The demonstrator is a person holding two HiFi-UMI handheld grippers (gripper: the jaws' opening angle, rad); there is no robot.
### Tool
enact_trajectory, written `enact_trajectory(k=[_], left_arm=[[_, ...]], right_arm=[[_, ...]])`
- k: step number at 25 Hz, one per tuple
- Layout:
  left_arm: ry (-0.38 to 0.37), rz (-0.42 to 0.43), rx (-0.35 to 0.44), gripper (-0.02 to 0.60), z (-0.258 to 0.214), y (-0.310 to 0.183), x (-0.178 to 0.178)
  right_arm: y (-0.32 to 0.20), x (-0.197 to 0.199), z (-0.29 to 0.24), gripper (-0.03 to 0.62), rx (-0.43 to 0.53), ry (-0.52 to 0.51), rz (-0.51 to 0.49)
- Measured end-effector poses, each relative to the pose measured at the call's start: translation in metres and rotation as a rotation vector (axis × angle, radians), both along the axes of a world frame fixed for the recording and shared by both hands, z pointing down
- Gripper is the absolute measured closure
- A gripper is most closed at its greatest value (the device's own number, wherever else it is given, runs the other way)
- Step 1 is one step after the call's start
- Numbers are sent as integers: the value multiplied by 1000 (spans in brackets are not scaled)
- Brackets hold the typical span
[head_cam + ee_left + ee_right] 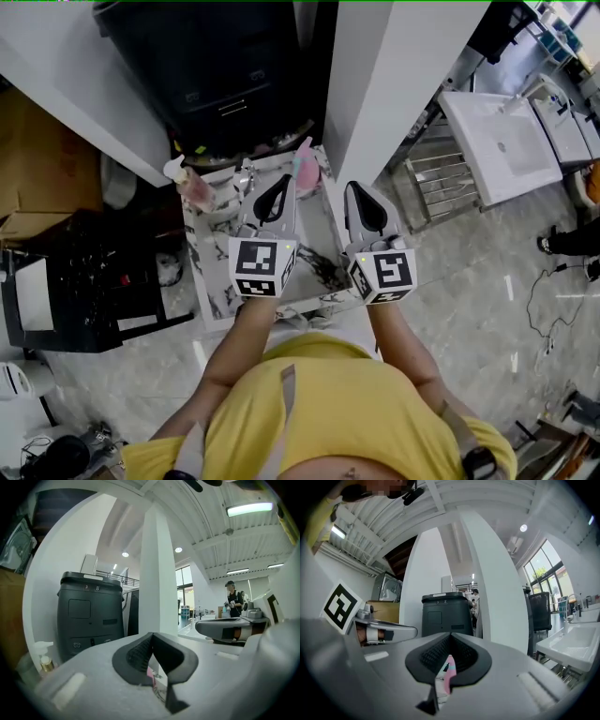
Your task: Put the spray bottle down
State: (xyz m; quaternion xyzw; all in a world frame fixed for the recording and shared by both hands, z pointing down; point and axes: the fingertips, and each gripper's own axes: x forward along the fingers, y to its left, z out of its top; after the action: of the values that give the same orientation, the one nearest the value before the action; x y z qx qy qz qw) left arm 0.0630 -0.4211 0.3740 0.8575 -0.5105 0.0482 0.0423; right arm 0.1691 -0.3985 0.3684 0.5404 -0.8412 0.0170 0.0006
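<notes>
The spray bottle (305, 167), pink with a pale blue head, stands upright at the back of the marble counter (214, 281), against the white column. Nothing holds it. Both grippers hover over the counter, nearer me than the bottle. My left gripper (280, 181) has its jaws pressed together with nothing between them; in its own view the tips meet (152, 635), and a sliver of the pink bottle (151, 676) shows below them. My right gripper (355, 188) is shut and empty too (450, 636), with the bottle (448, 672) visible beyond its jaws.
A pump bottle (192, 185) and a chrome faucet (246, 178) stand at the counter's back left. Behind are a black bin (225, 75) and the white column (384, 84). A white basin (502, 141) and metal rack (436, 178) lie right, a black cart (84, 281) left.
</notes>
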Motion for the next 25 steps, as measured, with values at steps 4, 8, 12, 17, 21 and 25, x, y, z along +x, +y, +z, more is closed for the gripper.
enact_trajectory(k=[4,8,12,17,21,25], left_arm=[[12,12,17,578,-15,22,-1],[30,8,28,577,-24,41,-3],[27,1,42,577,-30,56,-6],[16,-4,50,577,-31,65,-9],[20,-8,51,577,-32,68,-11],[24,-12,50,577,-32,71,-13]], right_arm=[[13,2,-14,594,16,10,11],[27,6,-24,593,33,29,24],[40,9,-29,594,33,40,29],[54,5,-24,594,24,81,19],[56,2,-24,594,15,70,9],[58,0,-23,594,2,44,6]])
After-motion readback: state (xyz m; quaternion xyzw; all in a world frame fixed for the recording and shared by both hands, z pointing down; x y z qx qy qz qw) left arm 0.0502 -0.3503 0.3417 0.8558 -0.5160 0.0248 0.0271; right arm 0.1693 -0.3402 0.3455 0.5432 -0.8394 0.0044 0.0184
